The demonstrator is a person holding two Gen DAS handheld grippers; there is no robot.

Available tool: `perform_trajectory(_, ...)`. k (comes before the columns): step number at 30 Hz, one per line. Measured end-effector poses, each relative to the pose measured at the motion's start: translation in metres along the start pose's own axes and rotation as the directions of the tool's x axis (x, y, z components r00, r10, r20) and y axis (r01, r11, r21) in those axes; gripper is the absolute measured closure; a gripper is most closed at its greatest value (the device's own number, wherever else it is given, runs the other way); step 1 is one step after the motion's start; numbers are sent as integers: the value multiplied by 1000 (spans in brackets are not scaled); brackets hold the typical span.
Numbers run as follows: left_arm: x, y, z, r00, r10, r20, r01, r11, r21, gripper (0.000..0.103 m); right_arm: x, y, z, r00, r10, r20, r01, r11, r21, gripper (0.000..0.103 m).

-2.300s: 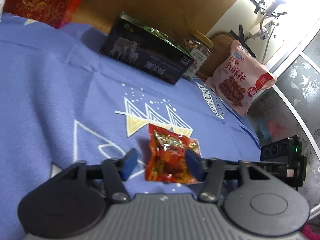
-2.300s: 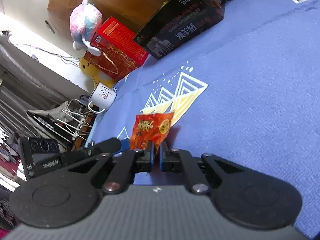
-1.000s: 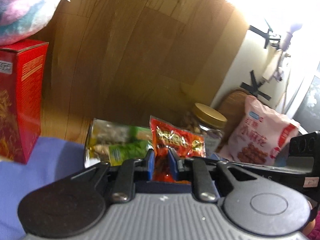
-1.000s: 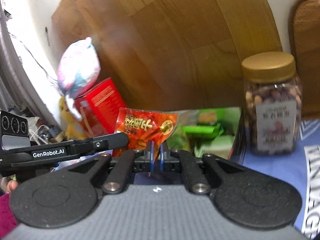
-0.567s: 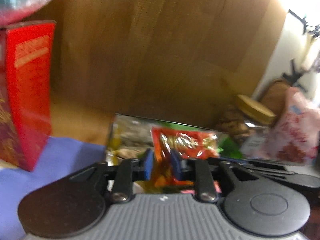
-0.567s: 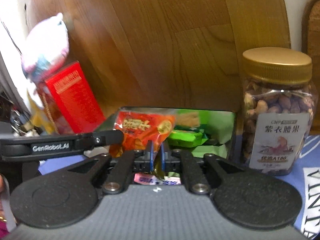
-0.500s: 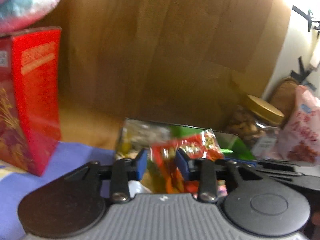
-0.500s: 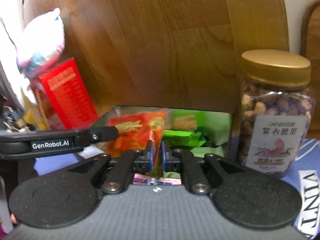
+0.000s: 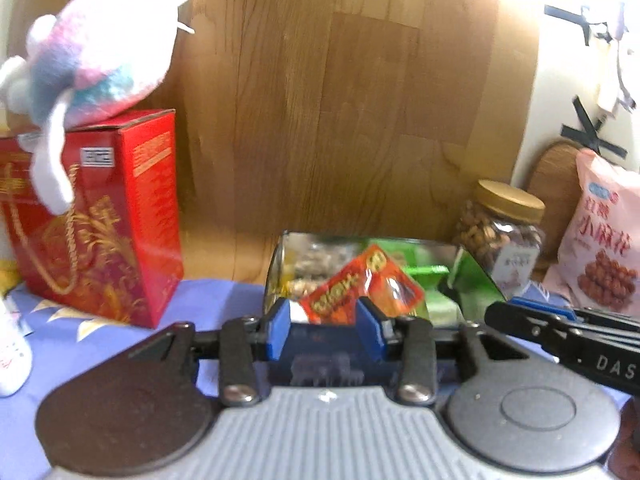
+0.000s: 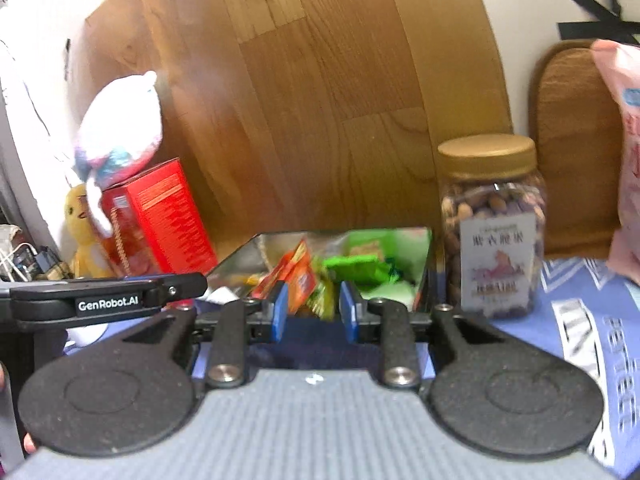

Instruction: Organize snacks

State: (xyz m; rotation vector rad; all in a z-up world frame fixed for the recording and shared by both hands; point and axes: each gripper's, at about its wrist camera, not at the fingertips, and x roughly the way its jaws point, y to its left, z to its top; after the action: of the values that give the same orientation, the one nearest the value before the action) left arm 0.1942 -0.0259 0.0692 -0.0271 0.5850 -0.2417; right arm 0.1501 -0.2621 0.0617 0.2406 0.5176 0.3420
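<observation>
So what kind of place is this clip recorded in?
Most likely a home, probably a bedroom: a printed blue bedsheet as the work surface, a plush toy on a red gift box, and a snack tin against a wooden headboard-like panel.

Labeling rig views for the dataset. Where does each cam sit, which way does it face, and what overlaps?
Left wrist: on the left gripper, facing along its fingers at the open snack box; its jaws are opening, the red packet dropping free between them. The right gripper's arm crosses at right.
Right wrist: on the right gripper, facing the same box; jaws opening off the packet. Fingertips show at the left edge.
Shared: box, packet, nut jar, red carton.
</observation>
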Motion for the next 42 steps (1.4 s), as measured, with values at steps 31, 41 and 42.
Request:
perform_trajectory(31,-150,-33,-149,1000,29,-11,-29,997,66,1,-151,64,-144,995,-102,16,99,986,131,10)
perform_trajectory(41,-175,-25,-173,996,82,-14,-82,996,28,0,-171,87,-152,992,-112,64,106,990,91,5)
perform_trajectory(42,-177,-25,-175,996,87,-12,-87,996,27,0,-173,90,-153,992,-110,67,104,991,84,5)
